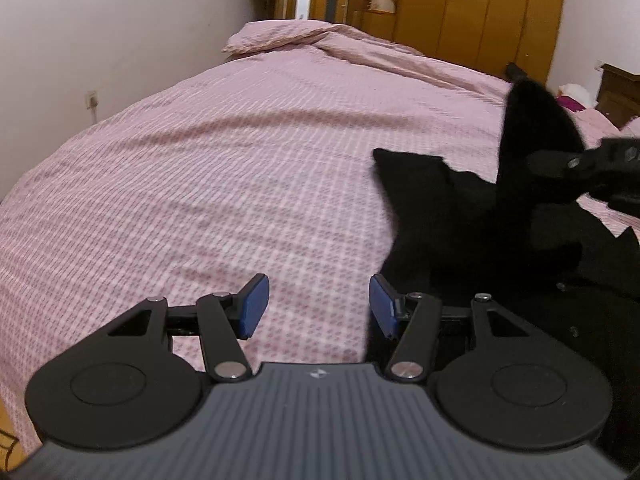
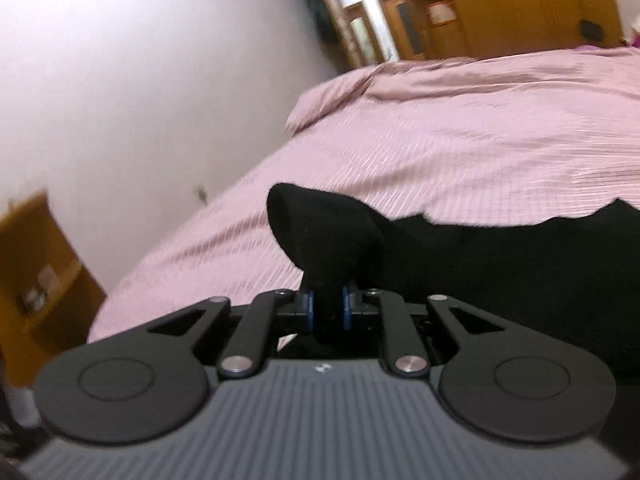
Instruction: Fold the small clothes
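Observation:
A black garment (image 1: 460, 232) lies on the pink checked bed cover (image 1: 240, 184) at the right. My left gripper (image 1: 318, 306) is open and empty, low over the cover just left of the garment's edge. My right gripper (image 2: 327, 312) is shut on a fold of the black garment (image 2: 320, 236) and holds it up off the bed; the rest of the cloth (image 2: 500, 264) trails to the right. In the left wrist view the right gripper (image 1: 580, 172) shows at the right edge with a raised flap of the cloth (image 1: 532, 128).
A white wall (image 1: 100, 40) runs along the bed's left side. A crumpled pink duvet (image 1: 320, 40) lies at the far end. Wooden wardrobes (image 1: 480, 8) stand behind it. A wooden nightstand (image 2: 36, 272) stands at the left.

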A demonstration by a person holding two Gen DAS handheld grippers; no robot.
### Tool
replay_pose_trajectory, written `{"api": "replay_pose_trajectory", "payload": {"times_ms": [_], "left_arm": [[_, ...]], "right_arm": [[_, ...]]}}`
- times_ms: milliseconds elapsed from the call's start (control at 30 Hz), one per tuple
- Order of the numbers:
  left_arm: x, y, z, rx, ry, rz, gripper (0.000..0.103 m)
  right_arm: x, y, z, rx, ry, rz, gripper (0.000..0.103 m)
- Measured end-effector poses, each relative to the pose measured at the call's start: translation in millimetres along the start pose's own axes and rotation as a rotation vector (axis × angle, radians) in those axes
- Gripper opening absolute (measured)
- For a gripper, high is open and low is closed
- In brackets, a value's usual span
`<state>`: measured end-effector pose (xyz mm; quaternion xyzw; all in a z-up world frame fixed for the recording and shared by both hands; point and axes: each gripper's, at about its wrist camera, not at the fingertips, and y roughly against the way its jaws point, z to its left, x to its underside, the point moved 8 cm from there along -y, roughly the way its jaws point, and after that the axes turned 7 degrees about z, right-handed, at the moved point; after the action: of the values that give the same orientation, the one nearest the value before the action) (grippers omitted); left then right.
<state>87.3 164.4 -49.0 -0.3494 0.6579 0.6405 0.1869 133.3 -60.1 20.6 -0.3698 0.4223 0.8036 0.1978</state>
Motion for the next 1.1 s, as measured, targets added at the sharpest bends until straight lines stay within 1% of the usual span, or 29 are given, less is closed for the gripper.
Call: {"api": "replay_pose_trajectory", "payload": {"times_ms": [67, 167, 267, 367, 467, 500, 600, 633, 667, 700, 800, 833, 867, 967, 1033, 1100], "left_arm": [[-3.2, -2.8, -8.0, 0.011, -0.011, -0.002, 0.062], [-8.8, -7.2, -20.8, 0.025, -0.035, -0.007, 0.061], [-14.5, -12.8, -33.0, 0.032, -0.060, -0.019, 0.061], [-19.3, -22.9, -43.5, 0.029, -0.076, -0.020, 0.061], [-24.4, -35.2, -52.0, 0.015, -0.088, -0.015, 0.061], [-26.0, -39.5, -54.6, 0.008, -0.094, -0.013, 0.061], [-30.2, -51.1, -62.4, -0.021, -0.114, -0.006, 0.061], [-31.6, -55.1, -64.0, -0.026, -0.119, -0.004, 0.061], [-33.0, -57.6, -65.7, -0.032, -0.125, -0.001, 0.061], [-34.8, -60.4, -68.0, -0.039, -0.132, 0.001, 0.061], [-41.0, -65.2, -73.1, -0.047, -0.148, -0.003, 0.061], [-44.0, -66.1, -75.3, -0.046, -0.151, -0.006, 0.061], [-46.8, -66.8, -77.2, -0.044, -0.152, -0.010, 0.061], [-55.9, -69.2, -84.4, -0.042, -0.156, -0.026, 0.062], [-61.0, -71.4, -89.9, -0.042, -0.163, -0.037, 0.062], [-65.4, -75.6, -95.3, -0.045, -0.171, -0.043, 0.062]], "right_arm": [[-6.1, 12.9, -17.1, 0.010, -0.040, -0.025, 0.016], [-10.4, 31.2, -49.9, 0.048, -0.100, -0.061, 0.016], [-6.0, 46.1, -87.7, 0.080, -0.187, -0.076, 0.016], [5.6, 58.4, -131.4, 0.135, -0.285, -0.088, 0.016], [20.5, 62.6, -166.1, 0.195, -0.350, -0.078, 0.016], [30.5, 66.7, -179.9, 0.224, -0.363, -0.070, 0.016], [48.3, 66.9, -206.4, 0.291, -0.390, -0.025, 0.018], [54.3, 68.1, -213.4, 0.310, -0.394, -0.012, 0.020], [59.0, 69.5, -220.8, 0.328, -0.399, 0.003, 0.029], [60.6, 71.7, -224.8, 0.335, -0.404, 0.007, 0.031], [59.1, 85.7, -227.9, 0.306, -0.402, -0.036, 0.045], [56.0, 90.3, -227.9, 0.296, -0.400, -0.055, 0.055], [51.8, 94.6, -227.9, 0.287, -0.400, -0.079, 0.062], [30.8, 97.3, -235.1, 0.274, -0.396, -0.131, 0.065], [23.3, 98.2, -243.9, 0.291, -0.406, -0.150, 0.066], [19.3, 93.6, -252.3, 0.319, -0.402, -0.150, 0.066]]}}
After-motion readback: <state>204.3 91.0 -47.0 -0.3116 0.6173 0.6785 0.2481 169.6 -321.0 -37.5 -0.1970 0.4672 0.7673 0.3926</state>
